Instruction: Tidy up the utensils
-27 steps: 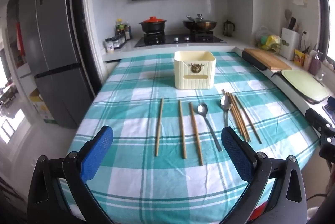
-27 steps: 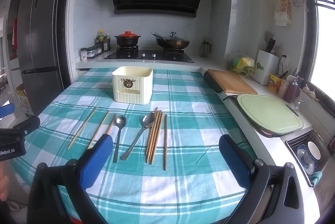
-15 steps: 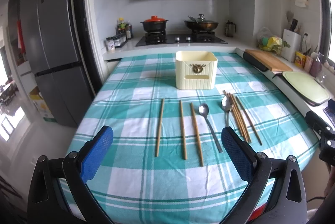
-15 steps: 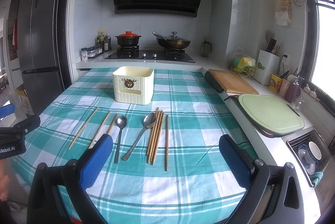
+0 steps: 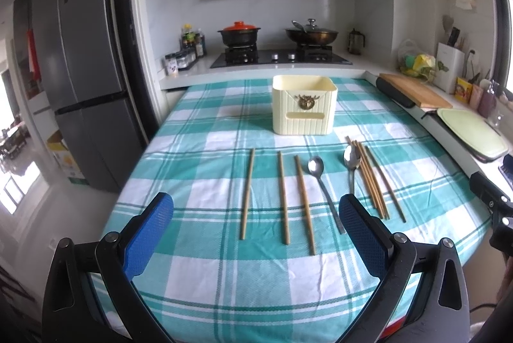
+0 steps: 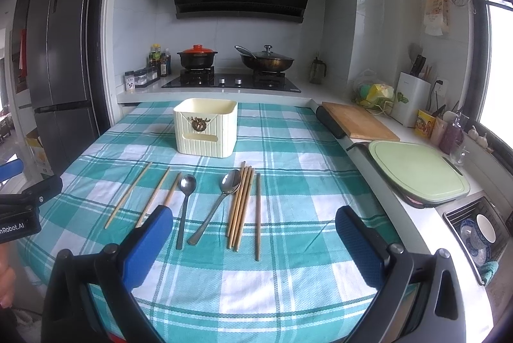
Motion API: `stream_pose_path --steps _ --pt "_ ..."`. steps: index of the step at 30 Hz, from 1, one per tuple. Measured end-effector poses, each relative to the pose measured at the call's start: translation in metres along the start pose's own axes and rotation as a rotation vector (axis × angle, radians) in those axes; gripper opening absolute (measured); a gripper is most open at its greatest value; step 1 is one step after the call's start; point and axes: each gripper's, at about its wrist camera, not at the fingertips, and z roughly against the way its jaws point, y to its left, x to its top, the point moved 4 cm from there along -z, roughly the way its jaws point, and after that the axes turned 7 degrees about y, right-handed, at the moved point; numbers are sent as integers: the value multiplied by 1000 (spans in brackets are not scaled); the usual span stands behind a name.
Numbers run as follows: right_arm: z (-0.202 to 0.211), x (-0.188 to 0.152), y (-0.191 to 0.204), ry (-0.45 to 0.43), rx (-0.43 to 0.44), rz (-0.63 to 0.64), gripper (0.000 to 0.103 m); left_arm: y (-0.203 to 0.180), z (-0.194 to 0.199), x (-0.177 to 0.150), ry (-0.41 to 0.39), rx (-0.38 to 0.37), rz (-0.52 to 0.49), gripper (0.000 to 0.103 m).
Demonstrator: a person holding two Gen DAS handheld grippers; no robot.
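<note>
We find the left gripper (image 5: 256,224) angled downward over the near edge of the tabletop (image 5: 198,124), its blue pads spread wide with nothing between them. The right gripper (image 6: 253,234) takes the same downward pose, likewise spread wide and holding nothing.

Left to right on the checked cloth, we record three separate chopsticks (image 5: 282,198) lying roughly parallel and apart, then a metal spoon (image 5: 323,189), then a second spoon (image 5: 352,163) lying against a tight bundle of chopsticks (image 5: 372,179), with one more chopstick (image 6: 257,211) just beside the bundle on its right.

Beyond the utensils, near the middle of the tabletop, stands the cream ribbed holder (image 5: 304,105), upright and apart from them. We see no contents above its rim; its interior floor is hidden from us.
</note>
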Motion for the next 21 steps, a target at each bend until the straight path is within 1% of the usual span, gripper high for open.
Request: stream_pose_path --steps 13,21 --pt "-6 -1 4 18 11 4 103 -2 -5 0 21 1 6 103" --pt "-8 -1 6 22 15 9 103 -2 -6 0 20 -1 6 103"
